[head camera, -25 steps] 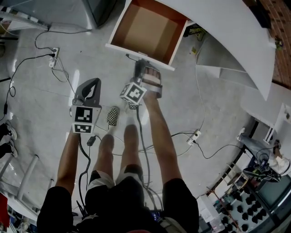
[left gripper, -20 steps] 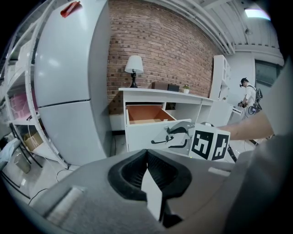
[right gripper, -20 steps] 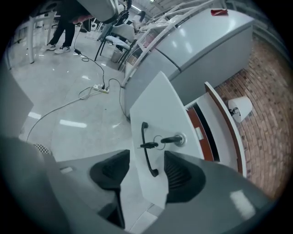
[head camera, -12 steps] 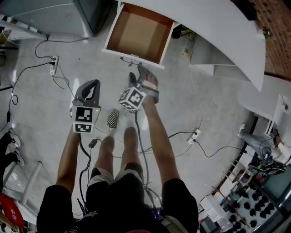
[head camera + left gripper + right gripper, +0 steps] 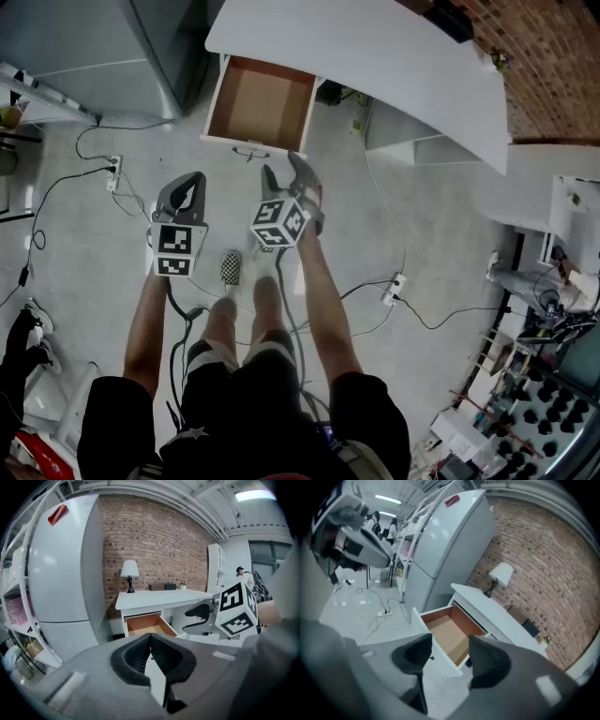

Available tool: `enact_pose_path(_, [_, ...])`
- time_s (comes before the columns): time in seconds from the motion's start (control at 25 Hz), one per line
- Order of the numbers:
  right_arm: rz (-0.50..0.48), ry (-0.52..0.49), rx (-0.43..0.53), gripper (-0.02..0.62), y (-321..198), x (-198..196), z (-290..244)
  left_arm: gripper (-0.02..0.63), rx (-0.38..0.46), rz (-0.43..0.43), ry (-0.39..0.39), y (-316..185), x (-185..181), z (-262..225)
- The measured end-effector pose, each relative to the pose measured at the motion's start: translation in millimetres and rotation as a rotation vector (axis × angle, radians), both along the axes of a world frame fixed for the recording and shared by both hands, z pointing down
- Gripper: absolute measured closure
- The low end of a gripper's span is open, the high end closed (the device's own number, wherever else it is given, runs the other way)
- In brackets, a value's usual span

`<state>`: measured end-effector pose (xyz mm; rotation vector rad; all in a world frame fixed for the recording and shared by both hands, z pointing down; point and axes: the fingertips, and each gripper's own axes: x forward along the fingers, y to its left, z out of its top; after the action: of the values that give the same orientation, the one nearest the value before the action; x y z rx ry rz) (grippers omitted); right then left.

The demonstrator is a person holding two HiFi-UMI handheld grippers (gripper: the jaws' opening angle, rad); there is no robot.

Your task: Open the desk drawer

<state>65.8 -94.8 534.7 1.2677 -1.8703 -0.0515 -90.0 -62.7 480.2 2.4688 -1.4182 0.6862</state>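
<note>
**Floor** (image 5: 84, 234): pale, glossy grey. Black cables (image 5: 56, 183) trail across it to a white power strip (image 5: 114, 169) at the left and a second strip (image 5: 394, 286) at the right. A checkered shoe (image 5: 232, 266) stands on it below the person's arms.

**Left gripper** (image 5: 194, 180): held above the floor, to the left of its partner. The pads are pressed together with nothing between them — closed.

**Right gripper** (image 5: 282, 169): just beside the left one. Its jaws have just been opening and stand wide apart. Nothing is between them, and they are clear of the drawer's front.

**Drawer** (image 5: 261, 101): beyond both grippers, pulled well out from under the left end of the white desk (image 5: 375, 56). It has a white front with a small handle (image 5: 249, 150). The inside is brown, and only its bottom shows.

**Room:** a tall grey-white refrigerator (image 5: 65, 573) stands just left of the desk, with a red brick wall (image 5: 159, 545) behind. At the desktop's back left corner is a table lamp (image 5: 130, 570) with a white shade. Small dark things sit further along the back edge — too small to tell.
</note>
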Motion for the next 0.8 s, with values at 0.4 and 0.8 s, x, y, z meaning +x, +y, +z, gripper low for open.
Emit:
enact_pose_path(0.4, [0.209, -0.271, 0.194, 0.461, 24, 43, -150, 0.595, 0.128, 0.035, 0.029, -11, 20, -112])
enact_pose_path(0.8, [0.310, -0.407, 0.326, 0.570, 66, 79, -255, 0.595, 0.206, 0.090, 0.034, 7, 49, -203])
